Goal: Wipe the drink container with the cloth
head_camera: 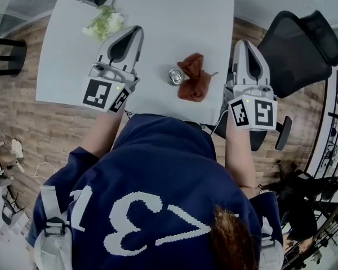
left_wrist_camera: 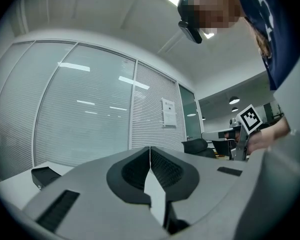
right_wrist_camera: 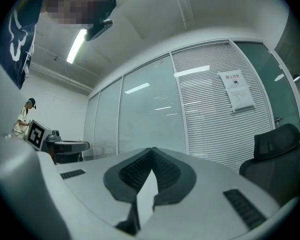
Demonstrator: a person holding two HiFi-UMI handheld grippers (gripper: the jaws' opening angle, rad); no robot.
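Left hand-held gripper (head_camera: 134,34) and right hand-held gripper (head_camera: 243,45): jaws fully closed, both empty. Small silver drink can (head_camera: 176,76) stands between them on the pale grey counter (head_camera: 174,16), just beside the crumpled rust-brown cloth (head_camera: 194,82). Risk: grabbing the cloth likely knocks the light can over.

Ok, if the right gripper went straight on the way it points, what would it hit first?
Nothing close, it seems: the right gripper, shut and level, aims past the cloth and can on its left and the chair on its right, at the far glass wall. Depth is unclear.
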